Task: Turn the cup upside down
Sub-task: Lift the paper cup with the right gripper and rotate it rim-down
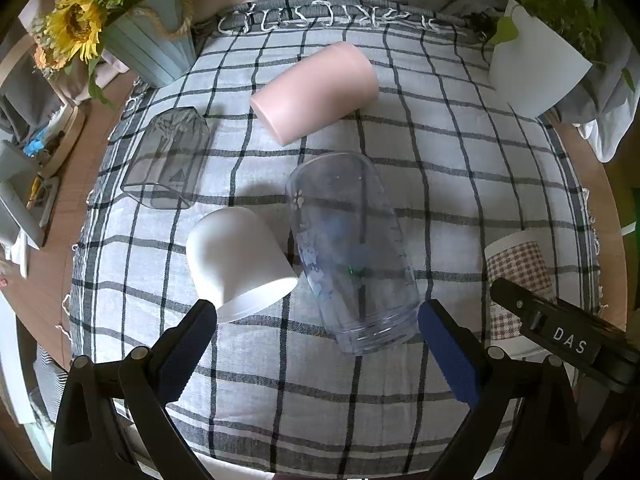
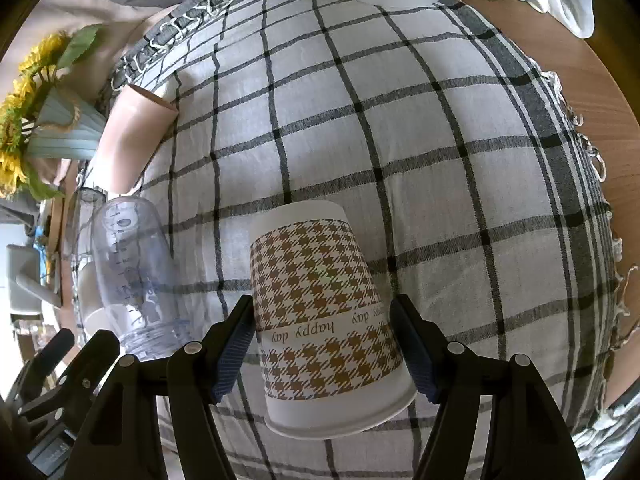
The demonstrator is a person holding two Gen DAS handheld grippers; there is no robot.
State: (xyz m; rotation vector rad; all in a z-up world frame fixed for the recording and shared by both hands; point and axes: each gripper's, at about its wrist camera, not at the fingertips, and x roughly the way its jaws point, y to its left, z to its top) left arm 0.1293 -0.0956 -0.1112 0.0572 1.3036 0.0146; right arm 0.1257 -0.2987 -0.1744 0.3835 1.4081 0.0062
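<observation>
A houndstooth paper cup stands upside down on the checked cloth, between the fingers of my right gripper. The jaws are open, with a small gap on each side of the cup. The same cup shows at the right of the left wrist view, partly behind the right gripper. My left gripper is open and empty, just in front of a clear plastic cup and a white cup, both upside down.
A pink cup and a smoky clear cup stand upside down farther back. A sunflower vase is at the back left, a white plant pot at the back right. The wooden table edge curves around the cloth.
</observation>
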